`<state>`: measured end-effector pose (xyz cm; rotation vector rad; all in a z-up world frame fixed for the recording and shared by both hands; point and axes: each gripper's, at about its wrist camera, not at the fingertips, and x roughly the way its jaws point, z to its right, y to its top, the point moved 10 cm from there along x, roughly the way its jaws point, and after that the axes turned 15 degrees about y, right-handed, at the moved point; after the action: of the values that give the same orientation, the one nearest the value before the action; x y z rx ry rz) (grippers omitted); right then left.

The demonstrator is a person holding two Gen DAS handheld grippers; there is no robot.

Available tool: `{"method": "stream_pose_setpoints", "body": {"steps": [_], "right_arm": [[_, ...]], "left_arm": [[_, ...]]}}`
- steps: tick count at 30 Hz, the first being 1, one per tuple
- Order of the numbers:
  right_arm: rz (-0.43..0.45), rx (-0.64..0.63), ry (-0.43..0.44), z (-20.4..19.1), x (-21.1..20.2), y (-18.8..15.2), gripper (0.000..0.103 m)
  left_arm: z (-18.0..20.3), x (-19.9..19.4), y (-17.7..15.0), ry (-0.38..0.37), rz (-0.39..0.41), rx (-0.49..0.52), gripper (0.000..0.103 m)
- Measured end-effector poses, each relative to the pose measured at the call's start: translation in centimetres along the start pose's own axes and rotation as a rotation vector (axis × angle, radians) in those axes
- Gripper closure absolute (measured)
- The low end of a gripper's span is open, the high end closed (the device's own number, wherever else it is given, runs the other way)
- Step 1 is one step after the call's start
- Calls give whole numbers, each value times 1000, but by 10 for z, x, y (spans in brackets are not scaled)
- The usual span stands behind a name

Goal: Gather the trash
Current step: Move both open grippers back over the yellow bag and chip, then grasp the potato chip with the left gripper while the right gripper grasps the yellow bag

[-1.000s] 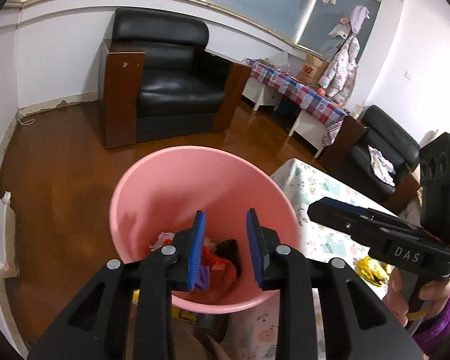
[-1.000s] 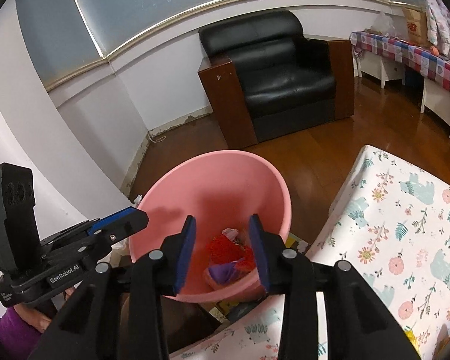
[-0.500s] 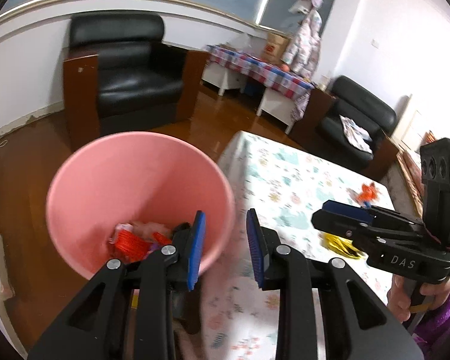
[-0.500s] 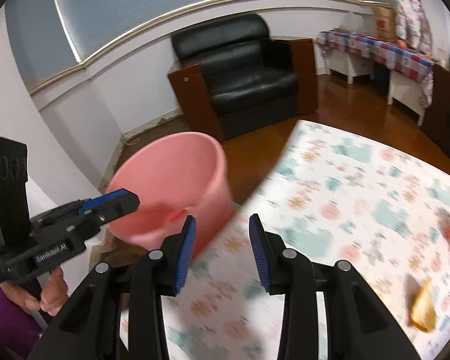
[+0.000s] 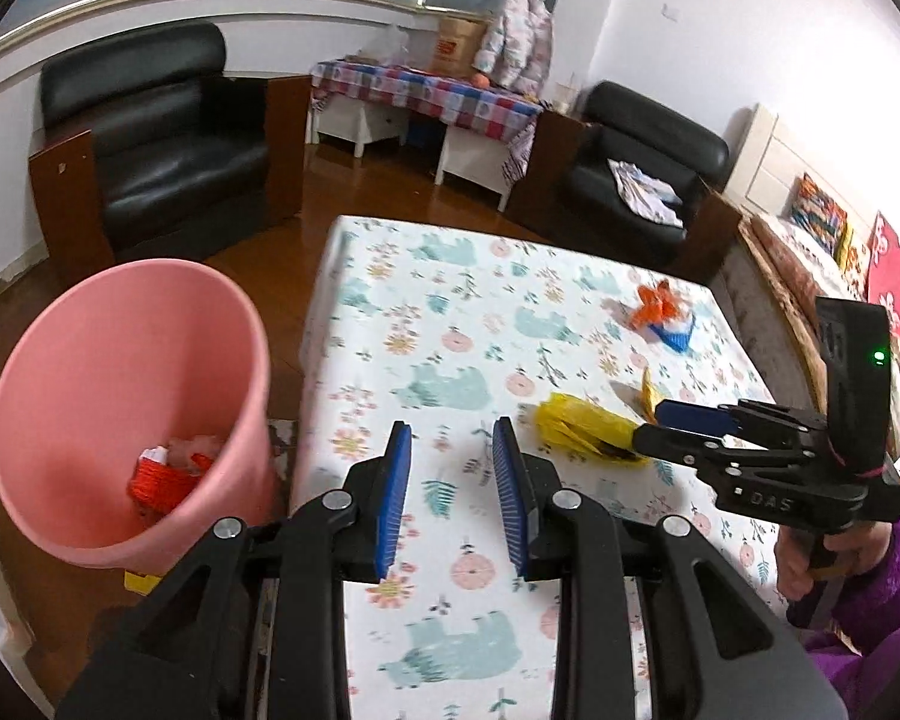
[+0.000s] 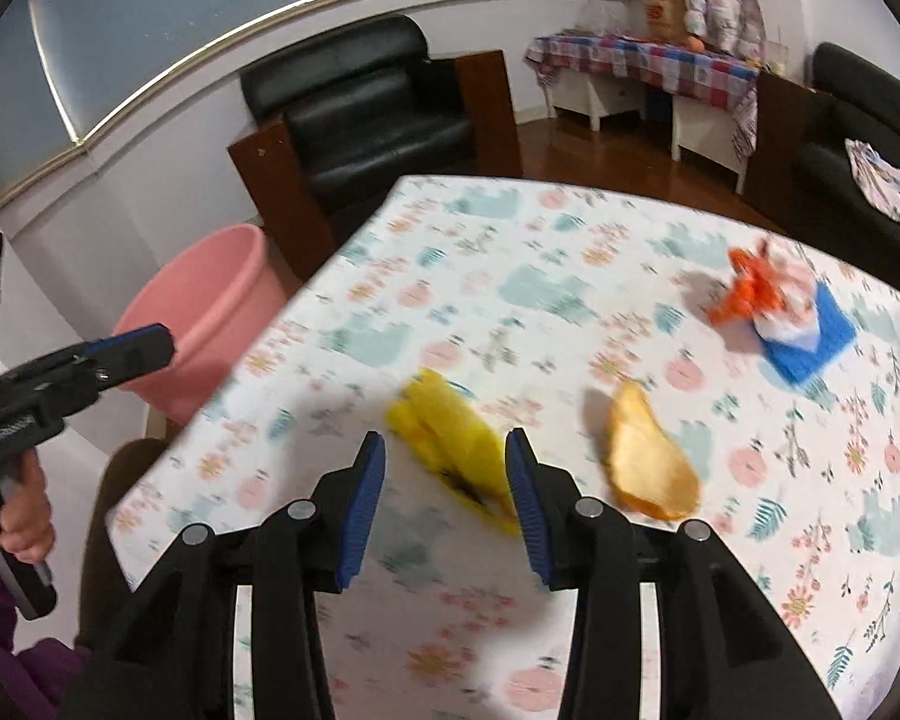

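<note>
My right gripper (image 6: 445, 489) over table's near edge, jaws just been opening, nothing gripped; yellow wrapper (image 6: 450, 450) lies below the gap, untouched. My left gripper (image 5: 452, 495) part-open, empty. Pink bin (image 5: 120, 402) off table's left edge, trash inside. Wrapper looks light, crinkly, soft: pinch bunched middle, firm squeeze. Orange peel (image 6: 648, 462) just beside, stiffer, curved.
</note>
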<state>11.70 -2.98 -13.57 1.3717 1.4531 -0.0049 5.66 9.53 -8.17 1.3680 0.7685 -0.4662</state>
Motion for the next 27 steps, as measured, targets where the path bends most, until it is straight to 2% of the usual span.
{"method": "stream_pose_setpoints", "body": {"steps": [10,12,14,15,16,22,27], "right_arm": [[-71,-60,-34,9,27,-8,63],[-77,-59,-34,11,28,-12,80],[-63,-53,-28,11,24,-13,87],[-52,-46,-19,11,21,-12,95],[-43,-40,-12,11,17,-12,96],[91,3,19,11,-31,5,97],[212,68,-44,36,-82,19,97]], "left_arm": [[25,7,-2,4,-27,44,75],[31,10,-1,3,-31,53,75],[36,11,0,-1,-32,63,75],[38,11,1,-4,-32,67,75],[41,12,2,-7,-30,73,75],[63,16,8,-52,-32,95,75],[93,23,8,-97,-39,142,75]]}}
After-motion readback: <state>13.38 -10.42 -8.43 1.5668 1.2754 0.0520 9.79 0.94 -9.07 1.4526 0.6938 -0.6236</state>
